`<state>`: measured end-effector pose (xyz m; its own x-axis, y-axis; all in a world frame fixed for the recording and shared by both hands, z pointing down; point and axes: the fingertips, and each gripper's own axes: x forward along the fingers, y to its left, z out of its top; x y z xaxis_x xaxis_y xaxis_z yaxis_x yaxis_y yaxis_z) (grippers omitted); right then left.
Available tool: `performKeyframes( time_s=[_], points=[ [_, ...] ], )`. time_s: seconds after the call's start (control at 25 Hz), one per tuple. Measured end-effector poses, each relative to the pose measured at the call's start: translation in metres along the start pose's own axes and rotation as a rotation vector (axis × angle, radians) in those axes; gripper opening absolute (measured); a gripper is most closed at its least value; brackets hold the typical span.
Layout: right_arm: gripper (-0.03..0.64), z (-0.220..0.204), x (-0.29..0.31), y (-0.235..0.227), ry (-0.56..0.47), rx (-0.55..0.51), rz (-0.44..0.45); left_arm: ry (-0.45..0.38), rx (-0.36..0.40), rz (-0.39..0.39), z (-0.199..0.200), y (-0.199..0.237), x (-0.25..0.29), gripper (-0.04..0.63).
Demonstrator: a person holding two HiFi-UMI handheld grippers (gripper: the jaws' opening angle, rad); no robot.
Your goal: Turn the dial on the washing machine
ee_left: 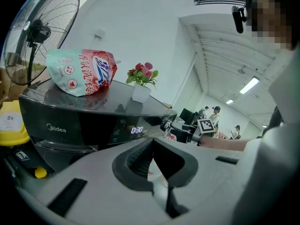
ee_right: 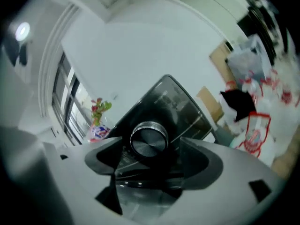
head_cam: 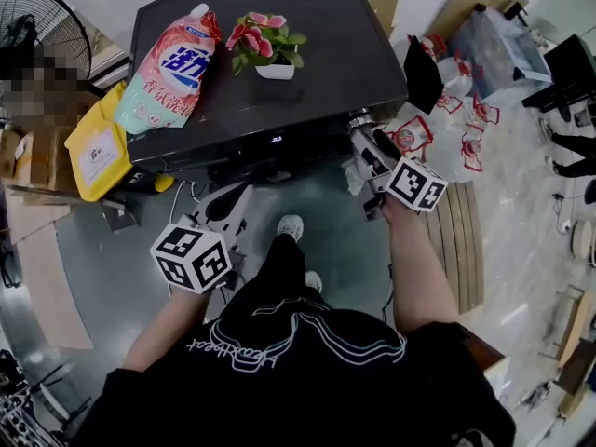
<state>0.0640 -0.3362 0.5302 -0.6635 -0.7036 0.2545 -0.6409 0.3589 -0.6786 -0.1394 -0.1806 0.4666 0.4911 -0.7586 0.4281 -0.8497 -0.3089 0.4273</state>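
Observation:
The black washing machine (head_cam: 317, 45) stands in front of me, its lit display (ee_left: 137, 130) on the front panel. Its round metal dial (ee_right: 149, 139) sits at the front right corner (head_cam: 359, 117). My right gripper (head_cam: 368, 138) is up at that corner. In the right gripper view its jaws stand wide on either side of the dial without touching it, so the right gripper (ee_right: 152, 157) is open. My left gripper (head_cam: 228, 205) hangs lower, in front of the machine's door and apart from it. Its pads meet with nothing between them, so the left gripper (ee_left: 152, 162) is shut.
A pink detergent bag (head_cam: 172, 68) and a potted flower (head_cam: 268, 45) lie on the machine's top. A yellow bag (head_cam: 96, 152) and a fan (head_cam: 42, 21) are to its left. White bags with red print (head_cam: 438, 133) and a slatted board (head_cam: 466, 240) are to its right.

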Motion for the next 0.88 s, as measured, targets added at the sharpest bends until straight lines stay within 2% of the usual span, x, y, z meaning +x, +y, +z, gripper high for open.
performKeyframes(
  time_s=[0.16, 0.24, 0.36, 0.48, 0.6, 0.88],
  points=[
    [0.390, 0.000, -0.002, 0.001, 0.066, -0.516, -0.150, 0.004, -0.002, -0.004, -0.004, -0.002, 0.001, 0.005],
    [0.390, 0.000, -0.002, 0.004, 0.086, -0.691, -0.202, 0.004, -0.002, -0.004, -0.004, -0.003, 0.001, 0.005],
    [0.387, 0.000, -0.001, 0.011, 0.090, -0.872, -0.258, 0.003, -0.003, -0.004, -0.004, -0.003, 0.001, 0.005],
    [0.370, 0.001, 0.001, 0.017, 0.086, -1.013, -0.302, 0.001, -0.002, -0.001, -0.004, -0.003, 0.001, 0.005],
    [0.359, 0.001, 0.005, 0.020, 0.084, -1.103, -0.335, 0.000, -0.006, 0.003, -0.004, -0.001, 0.000, 0.005],
    [0.316, -0.004, 0.014, 0.021, 0.086, -1.170, -0.366, 0.008, -0.015, 0.017, -0.007, 0.004, -0.003, 0.005]
  ],
)
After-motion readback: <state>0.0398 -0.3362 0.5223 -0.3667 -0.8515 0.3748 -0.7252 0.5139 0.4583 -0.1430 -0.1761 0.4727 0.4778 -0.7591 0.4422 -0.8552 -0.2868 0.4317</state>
